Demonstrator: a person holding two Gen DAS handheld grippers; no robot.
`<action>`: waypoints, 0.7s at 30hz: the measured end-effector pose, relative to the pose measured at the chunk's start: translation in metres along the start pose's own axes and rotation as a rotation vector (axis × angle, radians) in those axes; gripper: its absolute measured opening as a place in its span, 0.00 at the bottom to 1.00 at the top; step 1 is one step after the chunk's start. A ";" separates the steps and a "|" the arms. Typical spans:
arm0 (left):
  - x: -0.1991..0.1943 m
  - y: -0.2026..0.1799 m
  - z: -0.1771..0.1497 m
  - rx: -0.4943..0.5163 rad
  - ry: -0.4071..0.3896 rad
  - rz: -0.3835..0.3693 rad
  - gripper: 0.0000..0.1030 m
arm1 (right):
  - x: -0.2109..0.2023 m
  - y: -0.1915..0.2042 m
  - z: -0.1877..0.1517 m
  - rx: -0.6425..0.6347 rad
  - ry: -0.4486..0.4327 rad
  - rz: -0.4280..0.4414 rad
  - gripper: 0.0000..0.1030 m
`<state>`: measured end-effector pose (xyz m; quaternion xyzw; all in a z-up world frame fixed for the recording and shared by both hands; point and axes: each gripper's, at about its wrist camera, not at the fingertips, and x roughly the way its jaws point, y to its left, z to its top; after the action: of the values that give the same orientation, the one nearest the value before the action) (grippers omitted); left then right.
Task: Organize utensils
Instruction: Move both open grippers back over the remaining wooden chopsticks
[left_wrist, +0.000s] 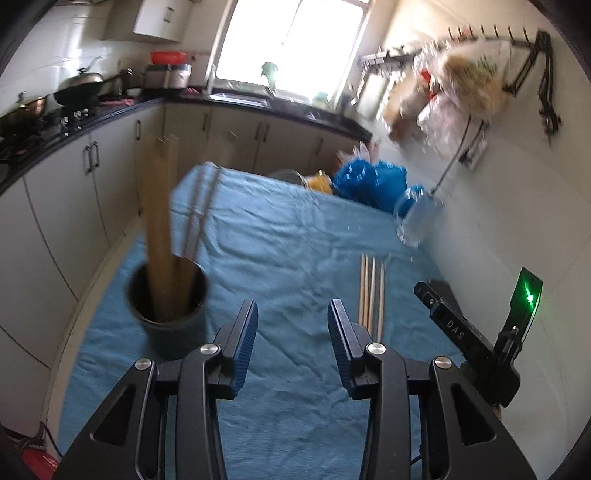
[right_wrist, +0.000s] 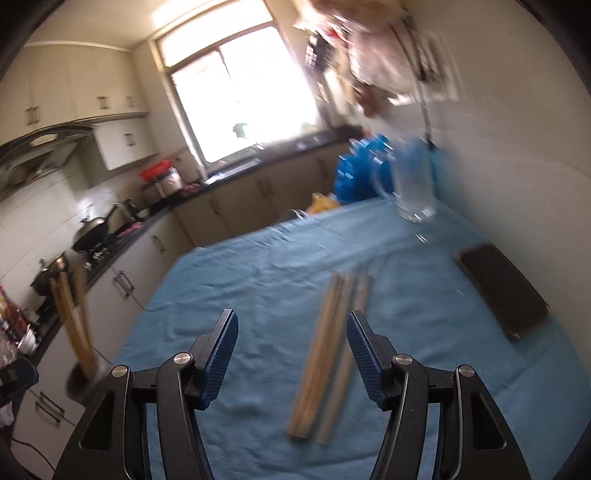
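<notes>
Both grippers hang over the blue cloth (left_wrist: 280, 258) with jaws apart and nothing in them: the left gripper (left_wrist: 293, 317) beside the dark cup (left_wrist: 168, 317), the right gripper (right_wrist: 291, 332) above loose chopsticks (right_wrist: 328, 354) lying flat. The cup holds upright chopsticks (left_wrist: 160, 221) and metal utensils, blurred. A glass mug (right_wrist: 412, 184) stands farther back, contents unclear.

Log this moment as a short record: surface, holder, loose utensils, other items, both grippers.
surface: blue cloth covering the table
holder: dark cup near the table's left edge, wooden chopsticks standing in it
loose utensils: chopsticks lying flat on the cloth
other items: glass mug and black phone near the wall
left gripper: jaws open, empty
right gripper: jaws open, over the flat chopsticks, not gripping
</notes>
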<state>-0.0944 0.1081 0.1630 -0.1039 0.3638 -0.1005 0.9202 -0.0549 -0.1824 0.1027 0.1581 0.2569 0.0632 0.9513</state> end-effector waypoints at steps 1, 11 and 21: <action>0.007 -0.003 -0.002 0.010 0.017 -0.001 0.37 | 0.002 -0.008 -0.002 0.011 0.014 -0.009 0.64; 0.073 -0.043 -0.023 0.097 0.148 -0.001 0.36 | 0.054 -0.045 -0.026 -0.046 0.246 0.003 0.28; 0.153 -0.074 -0.010 0.111 0.230 -0.044 0.33 | 0.109 -0.055 -0.006 -0.073 0.329 -0.028 0.27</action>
<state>0.0001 -0.0041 0.0768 -0.0486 0.4584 -0.1520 0.8743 0.0381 -0.2105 0.0289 0.1073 0.4091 0.0844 0.9022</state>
